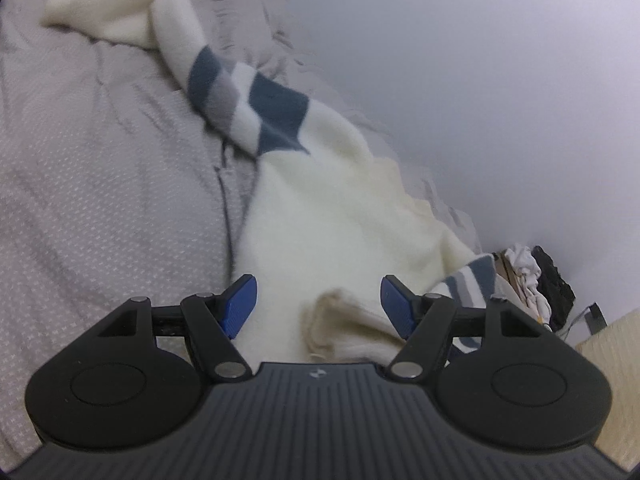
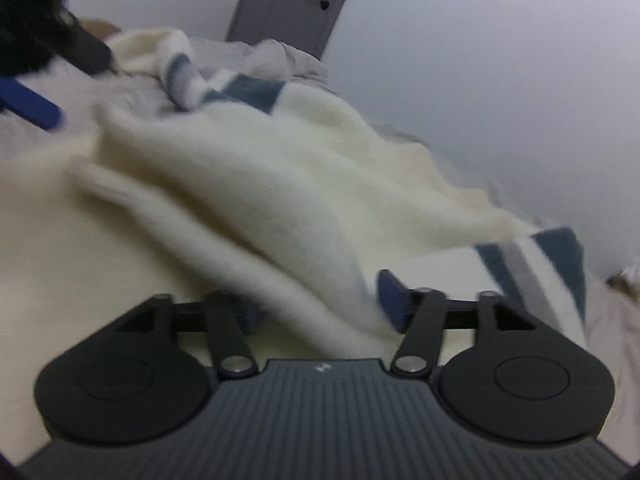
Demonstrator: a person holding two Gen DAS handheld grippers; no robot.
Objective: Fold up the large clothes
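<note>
- Left wrist view: cream sweater point(image 1: 332, 200) sprawls across grey bedding point(image 1: 100, 180); left gripper point(image 1: 318, 304) open, empty, over its collar.
- Right gripper point(image 2: 320, 300) open amid folds, pads pressing nothing.
- Soft, limp knit; likely best pinched at hem or shoulders.

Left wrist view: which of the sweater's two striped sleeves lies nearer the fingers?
The striped sleeve at lower right, beside the right blue finger. The other sleeve stretches away up the bed toward the far top left.
</note>
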